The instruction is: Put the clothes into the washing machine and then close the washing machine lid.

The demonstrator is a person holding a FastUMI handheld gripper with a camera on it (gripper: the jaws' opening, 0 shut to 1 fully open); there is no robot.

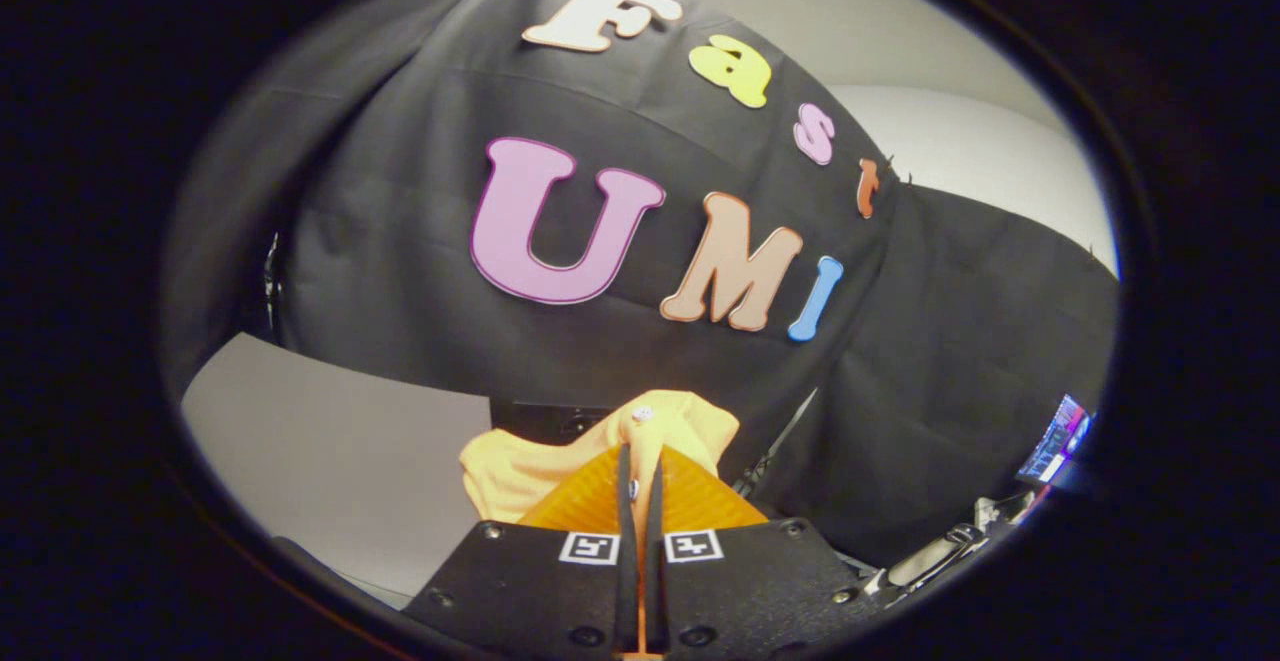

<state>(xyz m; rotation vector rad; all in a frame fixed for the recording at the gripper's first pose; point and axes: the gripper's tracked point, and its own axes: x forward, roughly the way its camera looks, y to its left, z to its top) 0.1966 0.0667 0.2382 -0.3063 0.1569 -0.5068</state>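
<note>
Nearly closed, the gripper (pixel 640 471) pinches a yellow garment (pixel 560 466) at lower centre of the frame — both fingers press on its fabric; the cloth bunches up beyond the fingertips and spills leftward, a small white button (pixel 643 413) on top; behind it, black cloth wall (pixel 400 271).

Gripper-mounted fisheye, seemingly tilted toward wall (pixel 420 271)

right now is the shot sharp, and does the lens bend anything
Gripper view: mostly sharp, evenly lit, no glare; the fisheye bows the booth wall and the table edge. The tool, shut on the yellow cloth, is slightly soft up close.
</note>
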